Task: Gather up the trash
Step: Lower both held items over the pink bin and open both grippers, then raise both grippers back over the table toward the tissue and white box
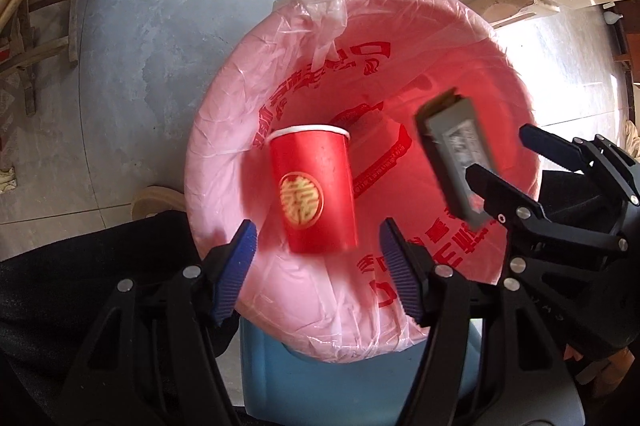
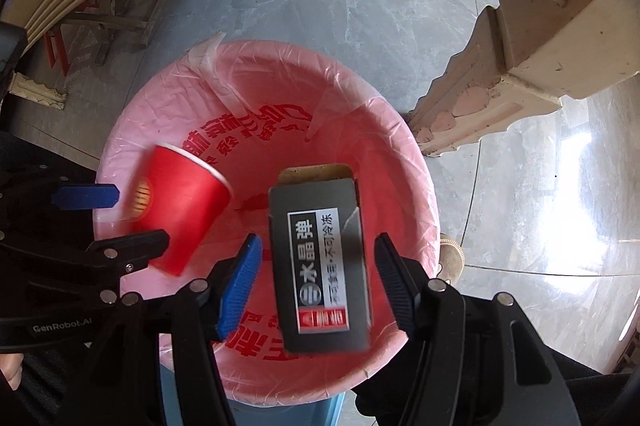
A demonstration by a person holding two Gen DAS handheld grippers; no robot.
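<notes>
A blue bin (image 1: 280, 378) is standing on the grey tiled floor (image 1: 160, 26), and a pink liner bag (image 1: 224, 162) with red print is lying stretched over its rim. The inside of the bag is showing only the printed plastic; no settled contents can be made out at the bottom.

A red paper cup (image 1: 314, 192) with a gold emblem is hanging in the air over the bin mouth, white rim away from the camera and base toward it. It is sitting between the fingers of the left tongs (image 1: 316, 266) in the left wrist view, with pink liner showing on each side between cup and blue pads (image 1: 236, 266); nothing is touching it. The cup edges are blurring.

A grey cardboard box (image 2: 320, 266) with a black-and-white label and an opened flap at its far end is likewise hanging over the bin mouth, lengthwise between the fingers of the right tongs (image 2: 316, 286). Gaps are showing on both sides of the box, so the pads are not pressing on it.

Both tongs are standing released, holding nothing. Both are pointing steeply down into the bin, side by side, left tongs over the left half of the opening and right tongs over the right half. A dark sleeve (image 1: 80, 266) is showing behind the left tongs. A cream carved furniture leg (image 2: 500, 86) is standing just beside the bin.
</notes>
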